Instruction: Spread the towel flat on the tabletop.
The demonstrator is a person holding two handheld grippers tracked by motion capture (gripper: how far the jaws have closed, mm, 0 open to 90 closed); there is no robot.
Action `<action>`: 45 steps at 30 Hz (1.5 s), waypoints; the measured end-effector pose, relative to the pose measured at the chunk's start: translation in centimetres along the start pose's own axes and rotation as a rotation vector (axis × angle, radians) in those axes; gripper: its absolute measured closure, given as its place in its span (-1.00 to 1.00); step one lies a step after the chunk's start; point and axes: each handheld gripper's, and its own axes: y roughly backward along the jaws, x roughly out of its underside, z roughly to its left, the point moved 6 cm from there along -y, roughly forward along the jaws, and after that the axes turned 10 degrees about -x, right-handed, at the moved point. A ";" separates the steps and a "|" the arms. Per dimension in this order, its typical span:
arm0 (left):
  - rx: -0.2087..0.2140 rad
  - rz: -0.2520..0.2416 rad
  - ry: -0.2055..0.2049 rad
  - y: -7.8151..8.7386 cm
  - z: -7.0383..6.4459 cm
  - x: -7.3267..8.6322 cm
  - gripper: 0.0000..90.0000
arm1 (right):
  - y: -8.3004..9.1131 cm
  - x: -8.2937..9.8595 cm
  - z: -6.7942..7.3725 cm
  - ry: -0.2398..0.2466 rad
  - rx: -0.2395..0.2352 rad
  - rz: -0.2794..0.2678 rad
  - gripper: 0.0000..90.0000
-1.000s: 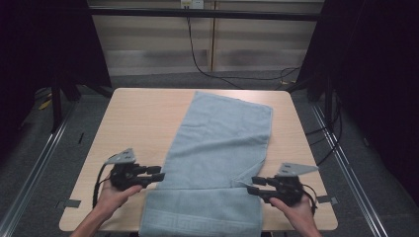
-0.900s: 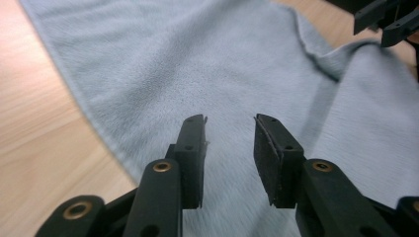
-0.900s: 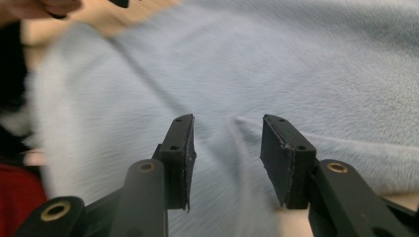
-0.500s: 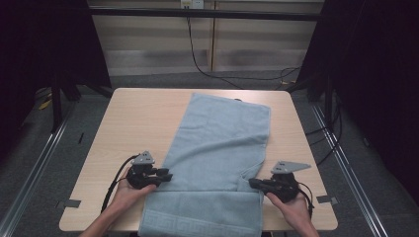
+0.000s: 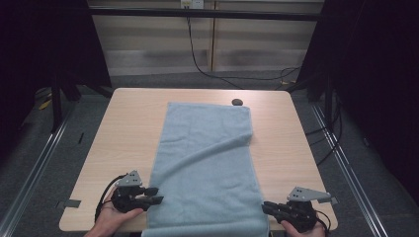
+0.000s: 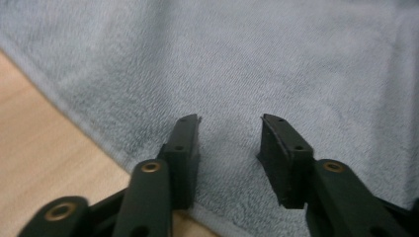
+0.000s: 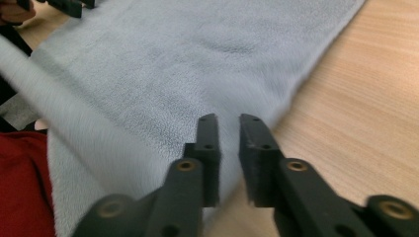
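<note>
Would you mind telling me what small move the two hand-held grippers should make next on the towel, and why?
Probably close both on the towel's near corners. The left hand-held gripper has its open jaws over the towel's edge; the right hand-held gripper, jaws slightly apart, sits at the opposite edge, gripping nothing.

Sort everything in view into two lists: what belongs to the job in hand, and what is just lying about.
Part of the job:
- light blue towel, spread lengthwise on the table
- left gripper, jaws open at the towel's near left edge
- right gripper, at its near right corner

Just lying about:
- small dark object at the table's far edge
- cables on the floor
</note>
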 end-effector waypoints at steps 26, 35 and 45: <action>-0.174 -0.031 0.080 -7.3 7.3 -6.4 0.19 | -10.1 -7.3 -7.5 0.045 0.010 0.067 0.46; -0.182 -0.028 -0.005 -6.8 5.5 -5.3 0.20 | -7.9 -4.9 -6.0 0.026 -0.010 0.056 0.45; -0.151 -0.012 -0.038 -4.2 2.3 -2.7 0.18 | -6.8 -2.3 -1.9 0.079 -0.061 0.095 0.41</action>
